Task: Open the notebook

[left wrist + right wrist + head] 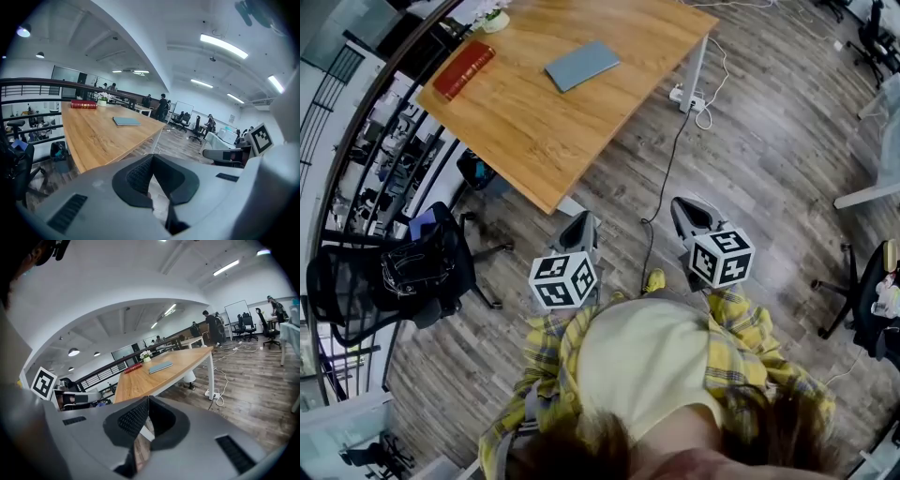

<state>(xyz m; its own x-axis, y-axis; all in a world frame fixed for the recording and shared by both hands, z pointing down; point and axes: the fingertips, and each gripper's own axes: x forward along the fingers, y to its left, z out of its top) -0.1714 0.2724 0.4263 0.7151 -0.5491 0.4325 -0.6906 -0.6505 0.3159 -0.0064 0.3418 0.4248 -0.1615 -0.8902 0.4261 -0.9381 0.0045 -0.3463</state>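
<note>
Currently left gripper (580,221), right gripper (690,209) fingers closed, empty; notebook (582,65) closed on table (534,131), well apart.

No word, number or brand is readable anywhere; the only signs are black-and-white square markers on the left gripper's cube (563,279) and the right gripper's cube (721,258).

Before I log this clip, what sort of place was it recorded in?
Probably an open-plan office: a long wooden table beside a black railing, a mesh office chair on plank flooring, and a whiteboard under ceiling strip lights, with people standing further back.
</note>
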